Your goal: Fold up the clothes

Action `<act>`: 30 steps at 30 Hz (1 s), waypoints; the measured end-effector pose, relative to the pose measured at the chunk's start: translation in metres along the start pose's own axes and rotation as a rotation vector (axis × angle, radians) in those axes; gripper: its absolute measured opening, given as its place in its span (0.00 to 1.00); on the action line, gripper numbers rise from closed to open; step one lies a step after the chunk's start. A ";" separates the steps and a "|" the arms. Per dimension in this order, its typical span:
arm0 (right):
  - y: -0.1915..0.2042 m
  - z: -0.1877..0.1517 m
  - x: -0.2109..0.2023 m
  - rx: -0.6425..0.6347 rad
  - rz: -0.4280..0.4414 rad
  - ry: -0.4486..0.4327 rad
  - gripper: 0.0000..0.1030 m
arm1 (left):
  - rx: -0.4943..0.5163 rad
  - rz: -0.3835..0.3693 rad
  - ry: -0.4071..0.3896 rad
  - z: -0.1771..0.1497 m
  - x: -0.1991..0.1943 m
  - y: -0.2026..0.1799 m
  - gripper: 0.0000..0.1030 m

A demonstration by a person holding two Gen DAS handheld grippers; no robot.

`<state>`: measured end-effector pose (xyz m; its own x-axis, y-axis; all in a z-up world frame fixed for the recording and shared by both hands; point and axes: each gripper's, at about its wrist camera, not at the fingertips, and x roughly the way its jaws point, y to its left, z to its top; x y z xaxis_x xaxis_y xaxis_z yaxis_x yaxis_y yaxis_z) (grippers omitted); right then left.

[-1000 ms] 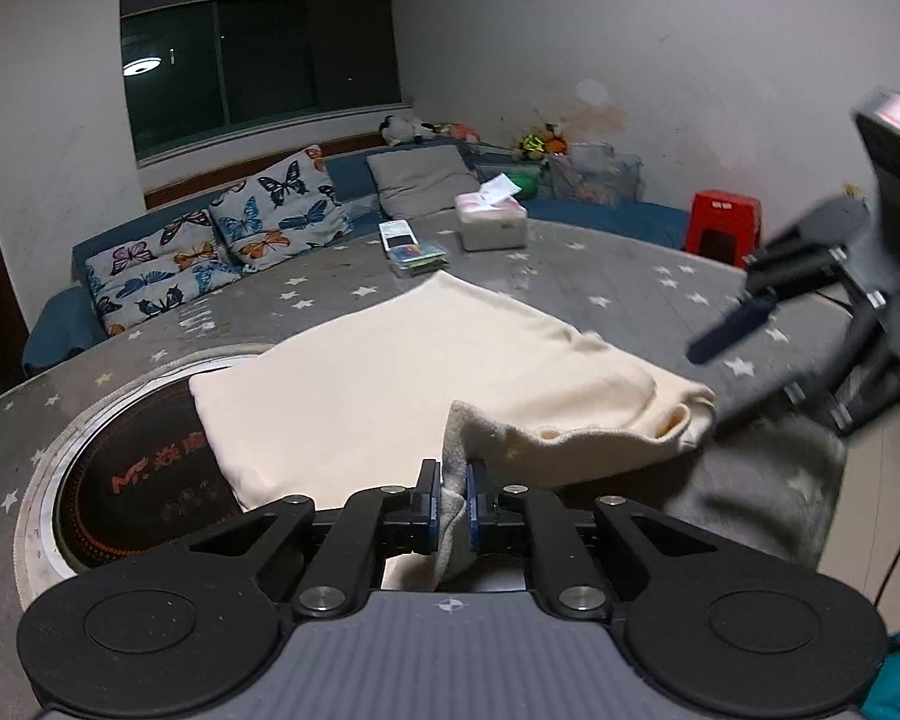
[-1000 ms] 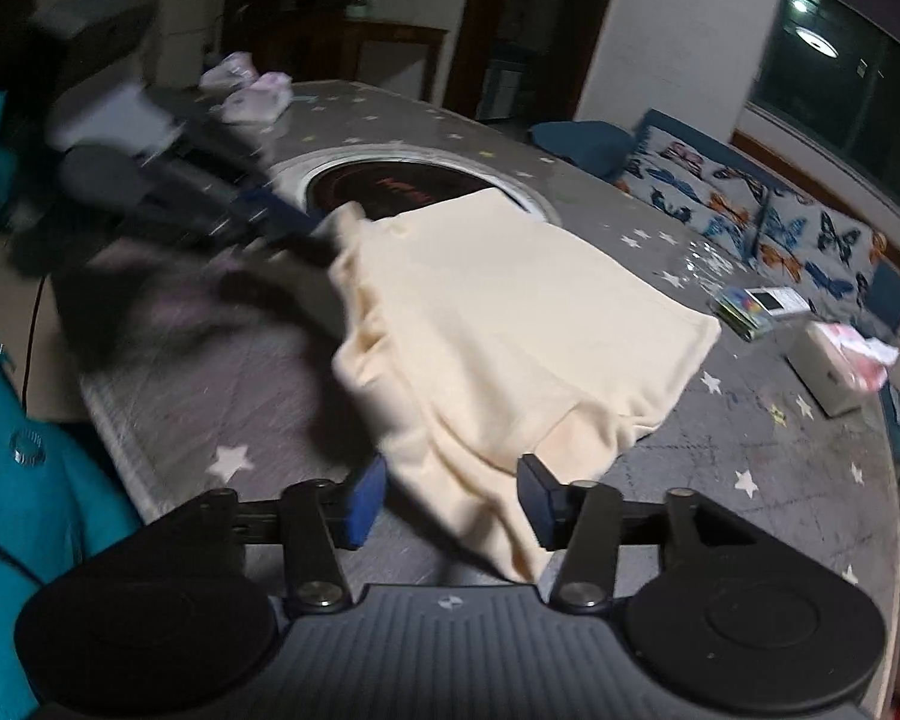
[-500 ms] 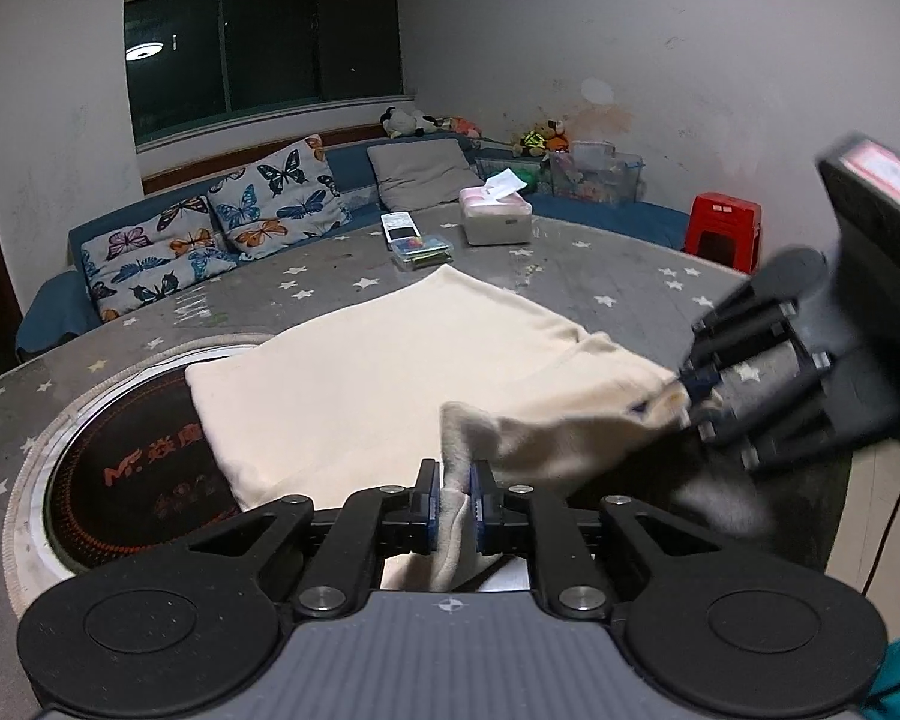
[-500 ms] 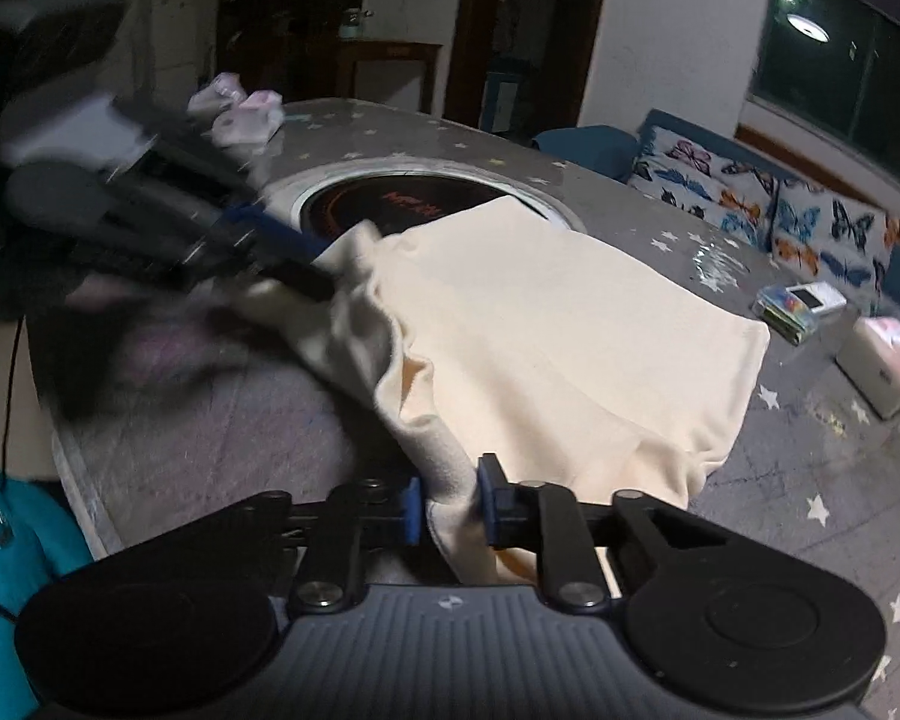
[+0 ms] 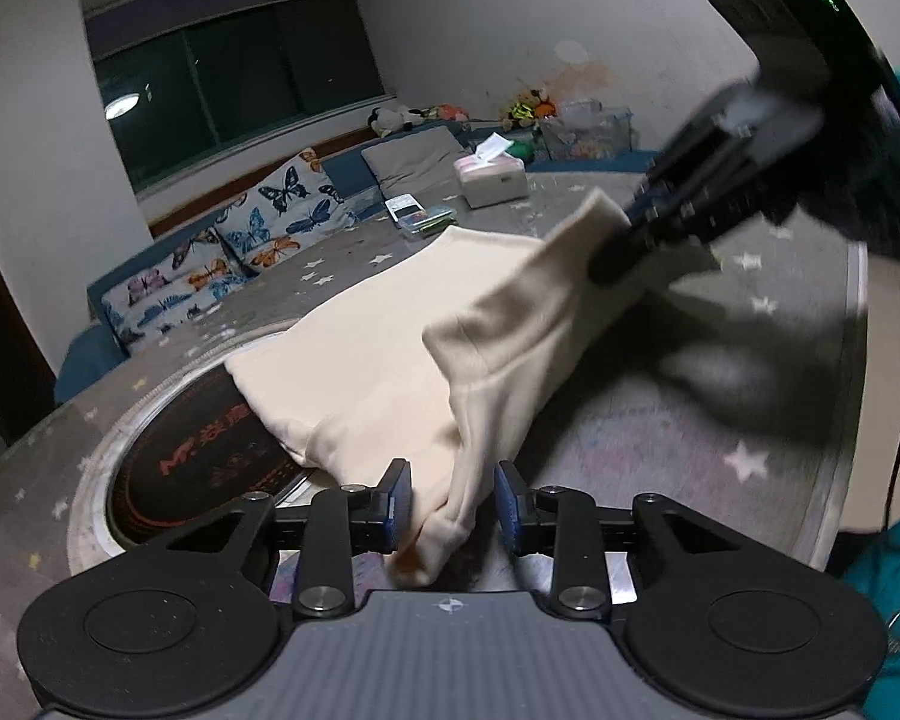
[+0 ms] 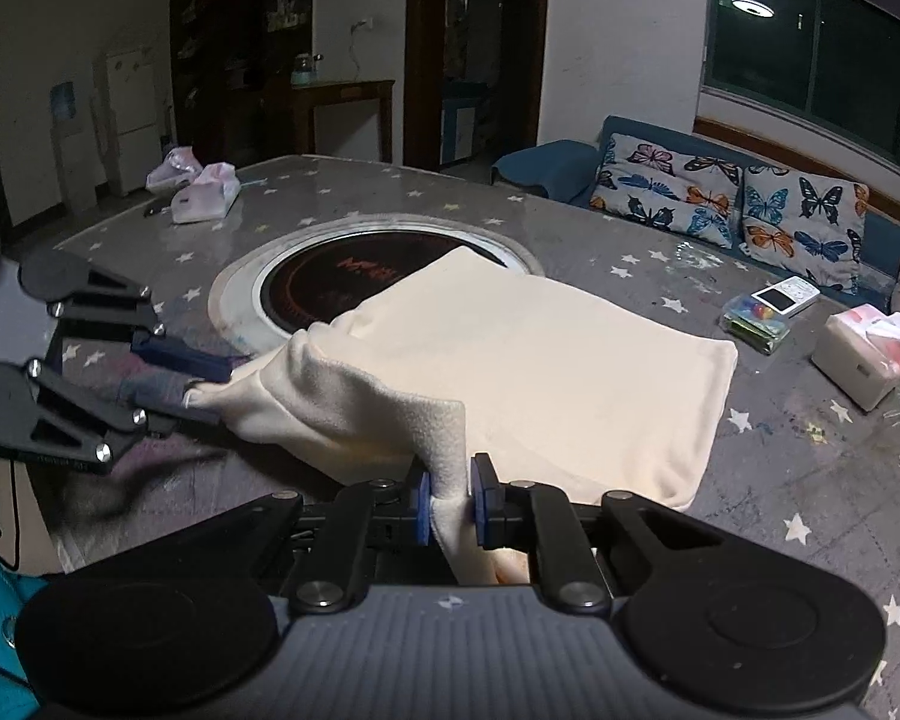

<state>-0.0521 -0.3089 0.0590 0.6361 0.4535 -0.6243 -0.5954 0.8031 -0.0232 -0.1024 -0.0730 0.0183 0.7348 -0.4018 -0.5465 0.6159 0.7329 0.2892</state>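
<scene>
Grey and star-patterned, the round table [image 6: 630,264] is filling a dim living room, with a dark window behind it. At the near edge the right gripper [image 6: 450,501] is pinching a corner of the cream garment [image 6: 528,354], its blue pads closed tight on a narrow bunch of the fabric. The left gripper [image 5: 453,501] is standing with its jaws parted, a hanging fold of the same cloth lying loose between them and touching neither pad clearly; seen from the right wrist, its fingers [image 6: 180,360] are reaching into the cloth's other near corner. Between the two tools the near edge of the garment is lifting off the table and sagging, while the rest is lying flat and spread across the tabletop, its far left corner overlapping the round black cooktop [image 6: 324,282] set into the table's middle. Beyond the garment a white tissue box [image 6: 858,354] is sitting near the far rim, just beside a small stack of cards with a white device [image 6: 768,306] on top. Across the table two pink packets [image 6: 201,195] are lying near the opposite edge. Behind everything, butterfly-print cushions [image 6: 732,204] are leaning along a blue sofa under the window.
</scene>
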 end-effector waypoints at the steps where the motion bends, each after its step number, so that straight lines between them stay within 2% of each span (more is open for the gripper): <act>1: 0.000 0.000 0.000 0.005 -0.003 -0.003 0.12 | 0.011 0.004 0.001 -0.002 0.001 -0.001 0.31; 3: 0.000 -0.001 0.000 0.018 -0.008 -0.010 0.12 | 0.031 0.013 0.002 -0.004 0.004 -0.001 0.18; 6: 0.002 -0.004 -0.004 0.034 -0.019 -0.032 0.11 | 0.028 0.019 -0.013 -0.005 0.002 0.000 0.11; 14: 0.011 -0.006 -0.032 0.028 -0.029 -0.097 0.10 | -0.031 -0.003 -0.072 0.008 -0.028 0.004 0.10; 23: 0.042 -0.007 -0.093 -0.037 0.006 -0.118 0.10 | -0.092 -0.064 -0.122 0.016 -0.098 -0.002 0.10; 27: 0.054 0.002 -0.108 -0.089 0.012 -0.133 0.10 | -0.113 -0.048 -0.139 0.022 -0.107 0.004 0.10; 30: 0.050 0.015 -0.101 -0.117 0.002 -0.148 0.10 | -0.137 -0.014 -0.143 0.029 -0.098 0.014 0.10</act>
<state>-0.1391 -0.3086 0.1322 0.6947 0.5141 -0.5030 -0.6446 0.7553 -0.1184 -0.1583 -0.0392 0.0986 0.7654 -0.4793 -0.4295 0.5891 0.7905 0.1676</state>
